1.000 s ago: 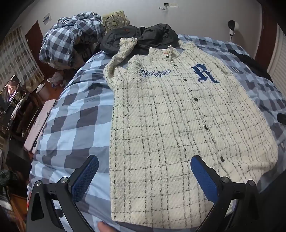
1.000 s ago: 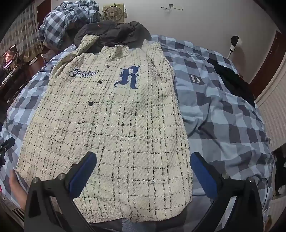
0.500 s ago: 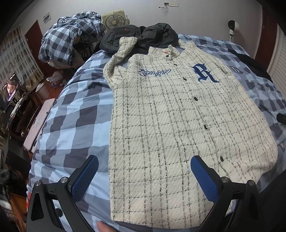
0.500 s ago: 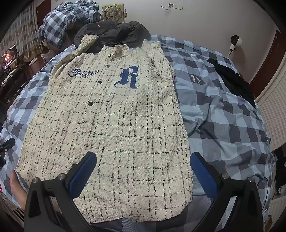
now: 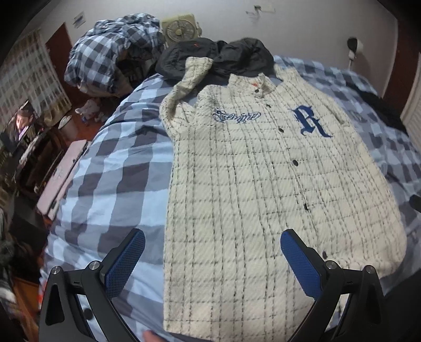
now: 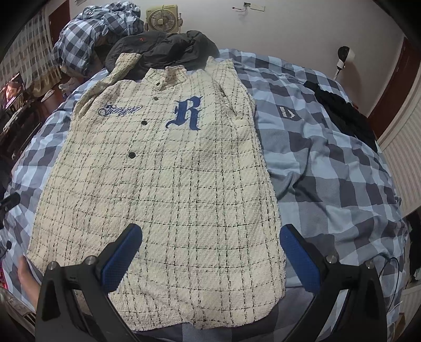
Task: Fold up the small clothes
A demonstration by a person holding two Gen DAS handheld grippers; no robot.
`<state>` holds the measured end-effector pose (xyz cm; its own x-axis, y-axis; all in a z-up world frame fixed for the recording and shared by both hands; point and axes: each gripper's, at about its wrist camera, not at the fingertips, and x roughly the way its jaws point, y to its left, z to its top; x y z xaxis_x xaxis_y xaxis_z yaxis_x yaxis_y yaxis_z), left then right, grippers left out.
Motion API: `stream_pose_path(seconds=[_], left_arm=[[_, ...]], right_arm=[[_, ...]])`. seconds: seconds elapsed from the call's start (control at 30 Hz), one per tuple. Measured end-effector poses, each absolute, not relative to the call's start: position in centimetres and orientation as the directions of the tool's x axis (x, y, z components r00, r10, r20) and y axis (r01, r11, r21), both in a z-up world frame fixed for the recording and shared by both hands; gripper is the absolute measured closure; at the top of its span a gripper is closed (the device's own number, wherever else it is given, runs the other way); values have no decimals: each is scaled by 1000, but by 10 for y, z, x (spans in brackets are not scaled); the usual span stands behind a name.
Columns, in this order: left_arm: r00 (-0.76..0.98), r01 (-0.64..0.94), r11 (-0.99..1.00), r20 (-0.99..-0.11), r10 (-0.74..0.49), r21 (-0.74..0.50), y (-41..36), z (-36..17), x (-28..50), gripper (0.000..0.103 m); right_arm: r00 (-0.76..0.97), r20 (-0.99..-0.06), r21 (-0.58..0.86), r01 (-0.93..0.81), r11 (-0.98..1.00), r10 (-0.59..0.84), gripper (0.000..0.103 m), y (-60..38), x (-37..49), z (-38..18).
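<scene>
A cream checked shirt (image 5: 252, 184) (image 6: 163, 179) with black snaps and a blue letter R lies flat, front up, on the blue checked bedcover (image 5: 110, 189). Its left sleeve runs up toward the dark jacket. My left gripper (image 5: 211, 260) hovers open over the shirt's lower left edge, one pad above the bedcover and one above the cloth. My right gripper (image 6: 210, 252) hangs open above the lower right part of the shirt near the hem. Neither holds anything.
A dark jacket (image 5: 218, 58) and a bundled checked quilt (image 5: 110, 63) sit at the bed's head, beside a small fan (image 6: 163, 21). Black clothing (image 6: 344, 113) lies at the far right. A screen and furniture stand left of the bed (image 5: 23, 126).
The left wrist view has shifted slightly and is a little blurred; the shirt and both open grippers stay as they were.
</scene>
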<state>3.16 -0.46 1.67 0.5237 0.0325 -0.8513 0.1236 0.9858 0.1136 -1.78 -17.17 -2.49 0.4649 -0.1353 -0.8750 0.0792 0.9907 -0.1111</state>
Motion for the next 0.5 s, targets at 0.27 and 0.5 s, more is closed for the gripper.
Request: stream_pose_path(seconds=[0.27,0.5], left_arm=[[536,173,961,-839,91,215,-19,12,52,0],[457,161,978,-888,47,135,-1,-2,57,0]], right_arm=[[429,-901,3,153,988,-64,1,-194,-6,-29],[425,-875,-209,98,973,-231,1,-207,66,-23]])
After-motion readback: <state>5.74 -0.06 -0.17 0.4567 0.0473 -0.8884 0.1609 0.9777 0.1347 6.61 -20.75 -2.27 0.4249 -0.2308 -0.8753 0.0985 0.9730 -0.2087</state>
